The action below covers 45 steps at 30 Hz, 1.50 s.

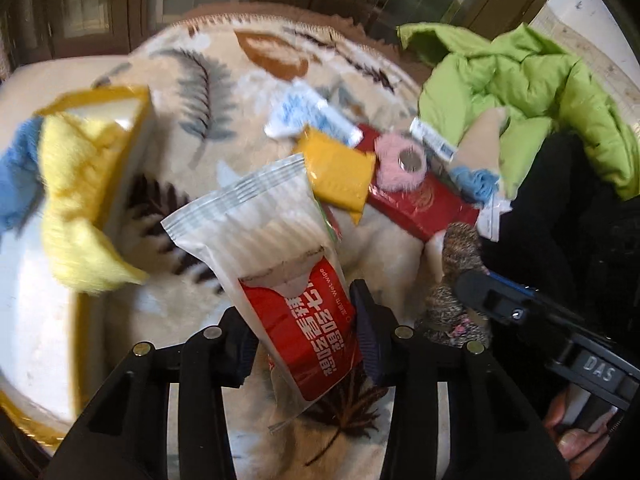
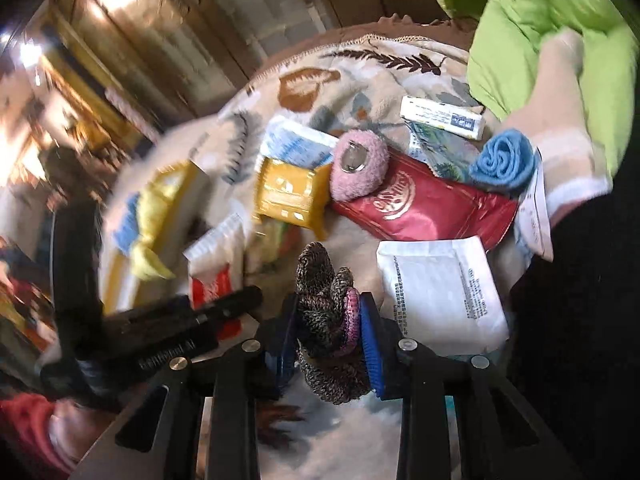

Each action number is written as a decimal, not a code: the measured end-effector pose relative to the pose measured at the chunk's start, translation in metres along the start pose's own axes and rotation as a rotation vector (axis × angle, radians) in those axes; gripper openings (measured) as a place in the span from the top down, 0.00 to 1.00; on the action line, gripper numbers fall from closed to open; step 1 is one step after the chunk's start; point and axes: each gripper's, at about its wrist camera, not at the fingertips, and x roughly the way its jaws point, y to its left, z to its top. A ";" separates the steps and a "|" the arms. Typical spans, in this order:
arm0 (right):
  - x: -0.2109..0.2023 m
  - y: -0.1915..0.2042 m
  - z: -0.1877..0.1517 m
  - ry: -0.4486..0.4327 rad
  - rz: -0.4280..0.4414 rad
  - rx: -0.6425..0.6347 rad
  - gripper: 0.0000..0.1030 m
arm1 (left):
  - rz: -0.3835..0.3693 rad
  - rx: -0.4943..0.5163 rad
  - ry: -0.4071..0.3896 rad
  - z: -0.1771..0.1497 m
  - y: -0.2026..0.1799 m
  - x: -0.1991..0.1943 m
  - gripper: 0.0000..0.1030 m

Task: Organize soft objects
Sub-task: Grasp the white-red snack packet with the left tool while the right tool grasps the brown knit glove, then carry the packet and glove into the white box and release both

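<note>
Blanket (image 1: 224,60) with leaf prints covers the whole top, so the soft things lie on something soft. A green coat (image 1: 520,80) is bunched up at the far right edge, out of the way. At the left stands a box (image 1: 132,120) with a yellow rim, and a yellow cloth (image 1: 76,200) and a blue cloth (image 1: 16,176) hang over its side, so this looks like the place where soft things go. In the middle lies a heap not yet sorted: a red pack (image 1: 420,204), a yellow pack (image 1: 340,172), a pink fuzzy roll (image 1: 400,164) on top of the red pack, and a small blue roll (image 2: 504,160) beside it. The left gripper (image 1: 304,344) is pinching the red end of a wipes pack (image 1: 272,248), which hangs up off the blanket, likely on its way to be put away. The right gripper (image 2: 332,344), just beside it, is squeezing a brown knit glove (image 2: 324,300). Its blue pads (image 2: 370,344) press into the wool from both sides, and the fingers stand close together because the glove is thin and squashy.
</note>
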 end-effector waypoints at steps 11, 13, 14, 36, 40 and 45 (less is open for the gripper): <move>-0.001 0.058 0.011 -0.019 0.141 -0.029 0.70 | 0.115 -0.028 -0.111 0.008 0.070 -0.066 0.61; 0.004 0.073 0.016 -0.016 0.164 -0.046 0.70 | 0.147 -0.046 -0.126 0.010 0.088 -0.073 0.61; 0.007 0.082 0.020 -0.014 0.171 -0.062 0.70 | 0.165 -0.053 -0.133 0.011 0.096 -0.076 0.61; 0.150 0.246 0.048 0.168 0.240 -0.217 0.70 | 0.375 -0.171 -0.076 0.014 0.210 -0.046 0.57; 0.160 0.249 0.042 0.172 0.222 -0.235 0.66 | 0.399 -0.181 -0.065 0.012 0.214 -0.043 0.52; 0.162 0.246 0.040 0.177 0.231 -0.222 0.62 | 0.432 -0.187 -0.078 0.011 0.215 -0.049 0.42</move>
